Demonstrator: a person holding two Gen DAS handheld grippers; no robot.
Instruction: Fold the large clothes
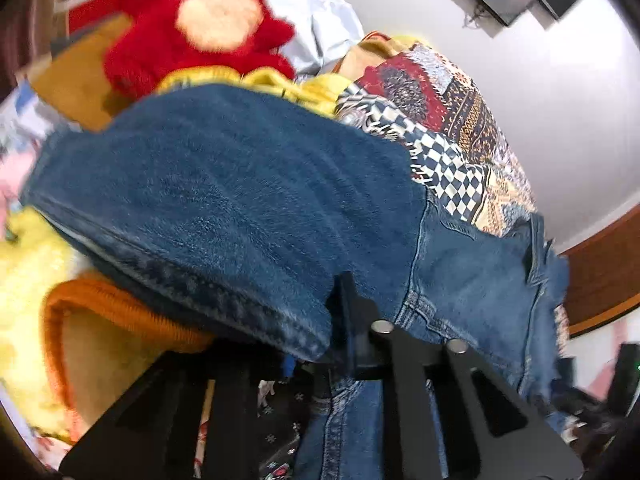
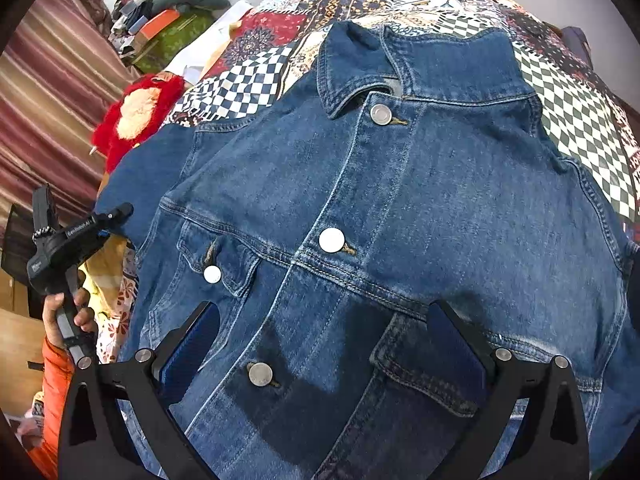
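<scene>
Left fingers (image 2: pixel 120 213) pinching denim jacket (image 2: pixel 400 220) sleeve; right fingers (image 2: pixel 460 332) spread wide above it.

- Denim jacket (image 2: pixel 400 216) lies buttoned, front up, on the patchwork bedspread (image 2: pixel 248 80).
- Right gripper (image 2: pixel 320 340) hovers over the jacket's lower front — fingers spread wide.
- Left gripper (image 2: pixel 116 214) pinches the jacket's sleeve (image 2: pixel 140 188) — red plush toy (image 2: pixel 136 116) just beyond it.
</scene>
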